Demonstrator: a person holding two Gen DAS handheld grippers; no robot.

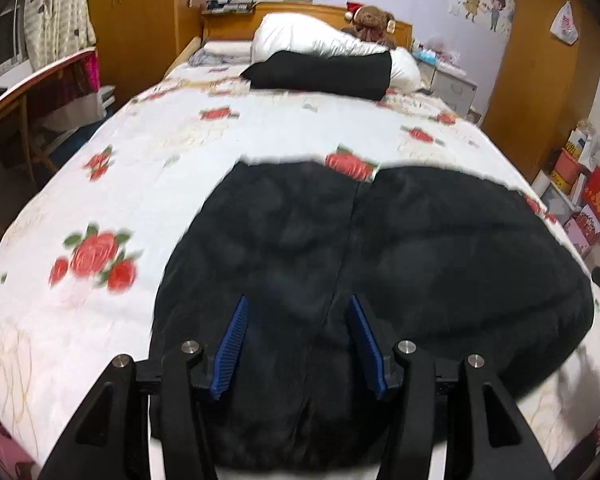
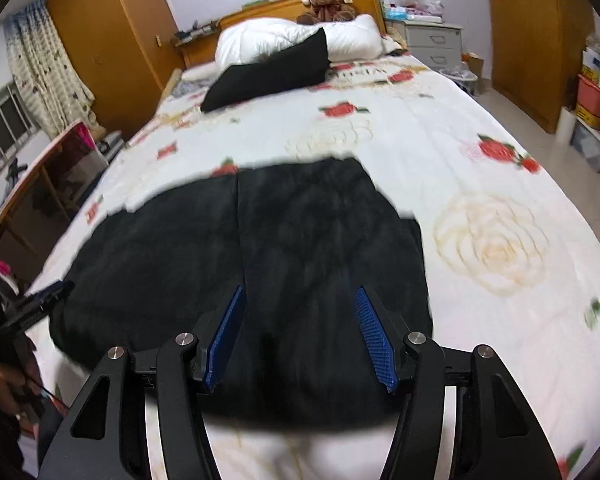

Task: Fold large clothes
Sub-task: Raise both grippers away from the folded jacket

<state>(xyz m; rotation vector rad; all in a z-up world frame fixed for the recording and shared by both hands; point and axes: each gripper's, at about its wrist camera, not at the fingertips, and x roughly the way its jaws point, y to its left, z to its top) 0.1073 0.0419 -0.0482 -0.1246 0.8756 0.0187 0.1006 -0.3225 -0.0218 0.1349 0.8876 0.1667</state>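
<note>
A large black padded garment (image 1: 380, 264) lies spread on the near half of the bed, with a seam running down its middle. In the right wrist view the same garment (image 2: 308, 240) fills the centre. My left gripper (image 1: 298, 300) hovers over its near part, blue pads (image 1: 232, 340) apart with only the cloth below them. My right gripper (image 2: 300, 289) stands open the same way over the garment's right half. The left gripper (image 2: 40, 304), held by a hand, shows at the left edge of the right wrist view.
The bed has a white sheet with red roses (image 1: 100, 256). At its head lie a second black folded garment (image 1: 320, 74), a white duvet (image 1: 300, 36) and a teddy bear (image 1: 370, 20). A wooden desk (image 1: 16, 100) stands left, stacked boxes (image 1: 584, 192) right.
</note>
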